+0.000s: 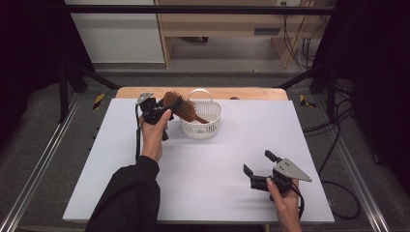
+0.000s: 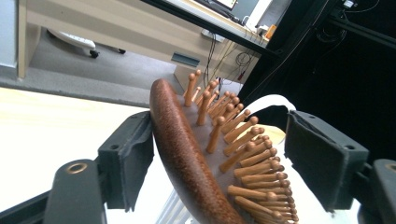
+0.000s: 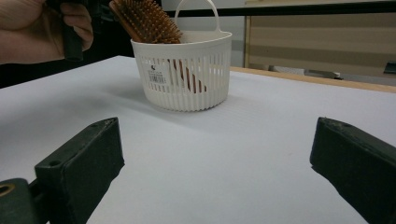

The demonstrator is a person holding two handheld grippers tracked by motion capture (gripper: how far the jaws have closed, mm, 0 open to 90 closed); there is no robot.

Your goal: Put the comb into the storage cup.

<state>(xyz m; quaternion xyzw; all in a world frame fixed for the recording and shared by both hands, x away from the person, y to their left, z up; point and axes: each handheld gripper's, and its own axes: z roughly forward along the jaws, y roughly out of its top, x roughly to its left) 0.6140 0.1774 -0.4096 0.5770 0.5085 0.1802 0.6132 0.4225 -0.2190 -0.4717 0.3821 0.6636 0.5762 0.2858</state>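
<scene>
A: Starting at the left, what does the left gripper (image 1: pixel 170 107) have?

B: Its jaws stand loosely either side of a wooden hairbrush (image 1: pixel 183 107), seemingly not pressing it. The brush leans head-up, handle down, in a white basket (image 1: pixel 201 119).

A: How would it handle?

B: Probably light, stiff, smooth-backed; grip the head's edges. The right gripper (image 1: pixel 257 163) rests spread, holding nothing.

Standing at the table's (image 1: pixel 203 193) far edge, toward 12 o'clock: white slatted plastic basket (image 1: pixel 201 121). Leaning in it, head out over the rim toward 10 o'clock: brown wooden bristle hairbrush (image 1: pixel 181 106). Around that head: left gripper (image 1: pixel 159 110). Well apart, near 4 o'clock: right gripper (image 1: pixel 258 169).
</scene>
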